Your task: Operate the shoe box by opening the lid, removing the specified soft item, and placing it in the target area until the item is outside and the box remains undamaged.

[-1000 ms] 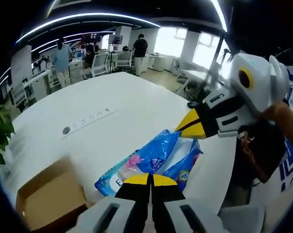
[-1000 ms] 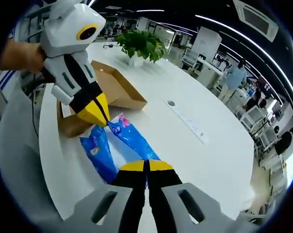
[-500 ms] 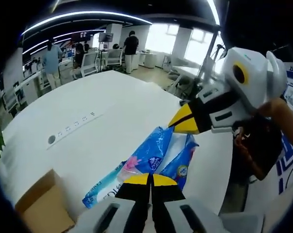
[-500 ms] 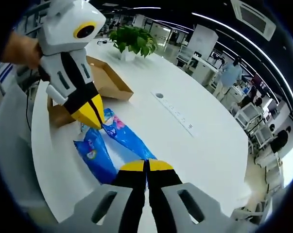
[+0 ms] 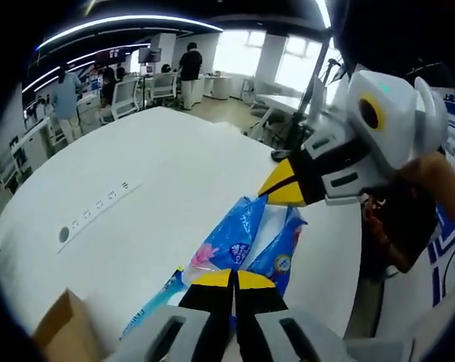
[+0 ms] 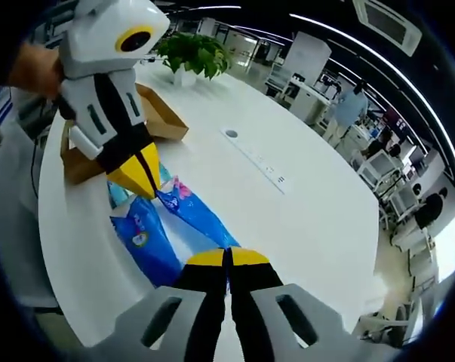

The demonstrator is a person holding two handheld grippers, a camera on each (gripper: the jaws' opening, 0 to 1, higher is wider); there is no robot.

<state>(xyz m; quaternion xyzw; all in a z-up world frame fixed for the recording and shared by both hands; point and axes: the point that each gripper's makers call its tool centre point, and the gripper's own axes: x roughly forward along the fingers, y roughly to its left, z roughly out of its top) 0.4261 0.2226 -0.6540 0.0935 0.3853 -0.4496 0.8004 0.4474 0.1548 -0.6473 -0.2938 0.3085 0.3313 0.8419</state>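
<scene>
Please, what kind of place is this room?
Most likely an open-plan office. A long white table carries a built-in socket strip, swivel chairs and desks stand behind it, and a potted plant sits at one end.

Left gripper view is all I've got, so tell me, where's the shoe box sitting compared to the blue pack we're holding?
Observer: In the right gripper view the open cardboard shoe box sits on the white table just beyond the left gripper, behind the blue soft pack.
Operator: Is the pack clear of the box?
Observer: Its near part lies over bare table. Its far end is hidden behind the left gripper, so I cannot tell.
Operator: Anything else near the box?
Observer: A potted green plant stands on the table past the box.
Operator: And the right gripper's grip?
Observer: The right gripper has its jaws shut on the pack's near end.
</scene>
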